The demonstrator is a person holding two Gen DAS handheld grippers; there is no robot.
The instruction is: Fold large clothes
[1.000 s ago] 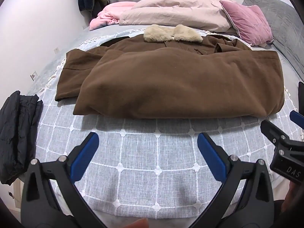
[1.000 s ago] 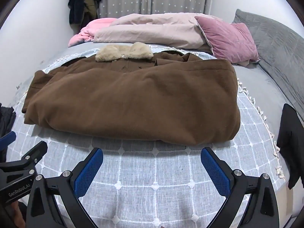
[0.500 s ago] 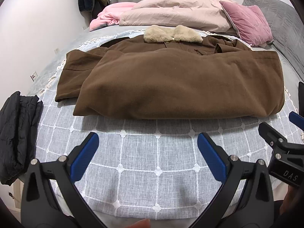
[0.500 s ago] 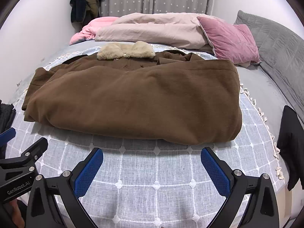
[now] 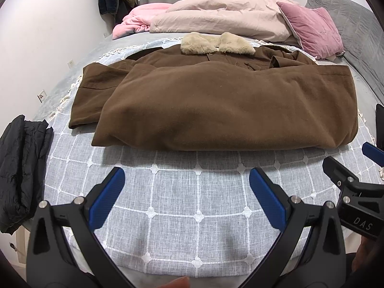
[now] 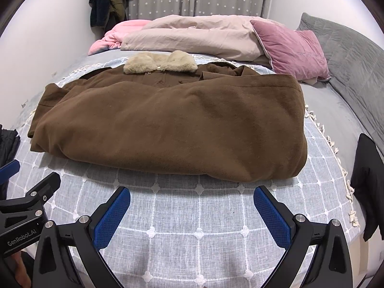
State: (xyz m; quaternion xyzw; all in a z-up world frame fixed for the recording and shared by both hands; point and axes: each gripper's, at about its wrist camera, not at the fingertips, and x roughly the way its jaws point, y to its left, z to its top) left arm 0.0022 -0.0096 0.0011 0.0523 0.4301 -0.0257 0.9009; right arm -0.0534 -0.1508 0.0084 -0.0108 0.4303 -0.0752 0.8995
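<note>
At the far left of the left wrist view a folded black garment (image 5: 22,168) sits on the bed's edge, finished by the look of it. Just right of it, the left gripper (image 5: 187,187) hangs low in the frame over the grid-patterned throw (image 5: 199,206), fingers (image 5: 108,196) spread wide and holding nothing.

Centre frame, the brown coat (image 5: 225,103) lies across the throw, hem doubled up toward the fur collar (image 5: 217,43) at upper centre. So one lengthwise fold looks done; one sleeve (image 5: 96,88) juts out flat at its left end, and the bundle is wide, so I'd judge side folds remain. What lies under the top layer I can't tell.

In the right wrist view, the right gripper (image 6: 192,206) sits low too, fingers (image 6: 271,216) splayed apart, empty. The coat's near edge runs just beyond both sets of fingertips, a rounded fold well within reach.

Room to work: bare throw in front, a fringed border (image 6: 331,144) close to the coat's right end, then a dark garment (image 6: 369,187) at the right edge. Behind, the pink duvet (image 6: 192,36) and pillow (image 6: 290,48) crowd the upper frame.
</note>
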